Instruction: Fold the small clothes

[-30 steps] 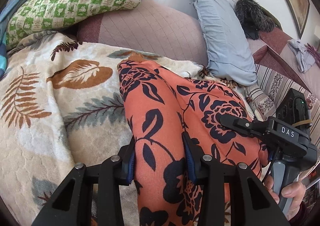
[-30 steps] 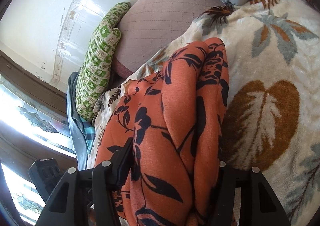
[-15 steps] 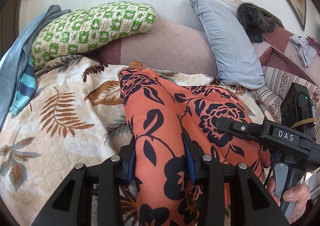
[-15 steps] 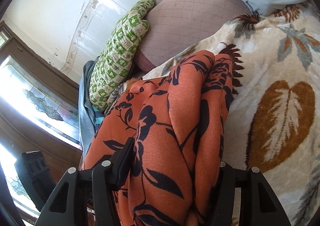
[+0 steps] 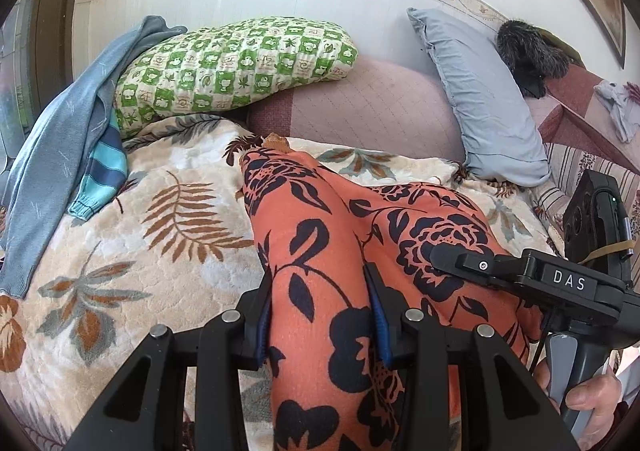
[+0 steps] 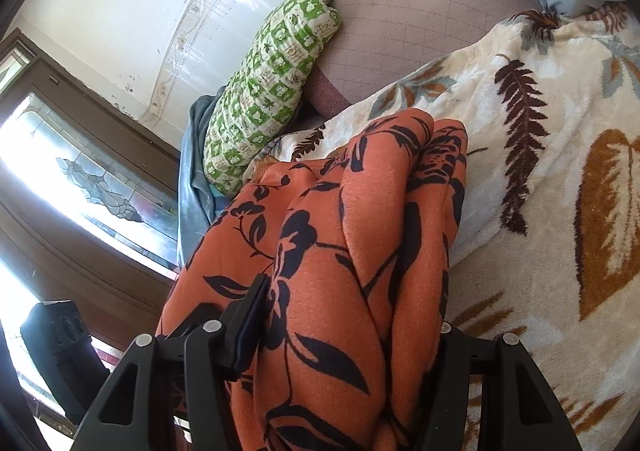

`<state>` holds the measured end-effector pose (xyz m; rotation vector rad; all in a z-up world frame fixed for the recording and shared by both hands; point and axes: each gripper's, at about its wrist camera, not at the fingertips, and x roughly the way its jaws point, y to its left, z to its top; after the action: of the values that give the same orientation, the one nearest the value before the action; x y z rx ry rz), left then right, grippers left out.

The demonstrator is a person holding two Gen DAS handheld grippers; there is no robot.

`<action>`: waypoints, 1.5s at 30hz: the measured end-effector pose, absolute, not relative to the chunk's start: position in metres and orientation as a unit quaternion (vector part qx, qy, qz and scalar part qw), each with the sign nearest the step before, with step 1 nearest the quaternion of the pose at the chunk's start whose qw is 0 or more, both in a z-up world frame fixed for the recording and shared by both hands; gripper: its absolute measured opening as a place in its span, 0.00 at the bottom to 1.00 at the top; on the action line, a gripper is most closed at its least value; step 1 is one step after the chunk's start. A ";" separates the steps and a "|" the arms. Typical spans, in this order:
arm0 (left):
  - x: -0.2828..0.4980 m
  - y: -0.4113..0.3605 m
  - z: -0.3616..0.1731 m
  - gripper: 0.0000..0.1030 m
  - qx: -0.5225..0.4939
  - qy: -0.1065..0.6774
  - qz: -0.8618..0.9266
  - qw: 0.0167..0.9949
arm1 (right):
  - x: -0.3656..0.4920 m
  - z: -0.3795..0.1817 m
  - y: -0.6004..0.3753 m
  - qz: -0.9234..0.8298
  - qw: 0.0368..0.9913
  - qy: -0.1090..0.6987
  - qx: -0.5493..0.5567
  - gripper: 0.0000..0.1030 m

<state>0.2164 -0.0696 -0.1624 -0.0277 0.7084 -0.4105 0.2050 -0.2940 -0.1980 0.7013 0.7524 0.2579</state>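
Observation:
An orange garment with a black flower print (image 5: 320, 251) stretches from both grippers toward the pillows, its far end resting on the leaf-print blanket (image 5: 120, 271). My left gripper (image 5: 320, 287) is shut on a bunched fold of it. My right gripper (image 6: 352, 315) is shut on a thicker bunch of the same garment (image 6: 360, 231); its right finger is mostly hidden by cloth. The right gripper also shows in the left wrist view (image 5: 444, 255), beside the garment's right side.
A green checked pillow (image 5: 232, 63), a mauve cushion (image 5: 368, 107) and a grey-blue pillow (image 5: 480, 99) line the wall. A blue sweater (image 5: 68, 139) lies at the left. A glazed door (image 6: 80, 179) stands beyond the bed.
Both grippers have pulled back and lifted with the garment held; more of the blanket, pillows and blue sweater has come into view. The grips have not changed.

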 end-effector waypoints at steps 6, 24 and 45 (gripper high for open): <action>0.205 -0.054 -0.165 0.41 -0.015 0.346 -0.196 0.917 | 0.194 -0.199 -0.280 0.130 0.863 0.358 0.331 0.58; 0.183 -0.035 -0.209 0.42 -0.011 0.427 -0.173 0.888 | 0.168 -0.235 -0.263 0.118 0.837 0.417 0.334 0.58; 0.238 -0.055 -0.185 0.55 0.000 0.388 -0.138 0.911 | 0.191 -0.177 -0.306 0.156 0.846 0.326 0.392 0.66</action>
<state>0.2382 -0.0547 -0.1854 -0.0001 0.8007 -0.2842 0.1906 -0.3058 -0.1772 0.8272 0.6879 0.3281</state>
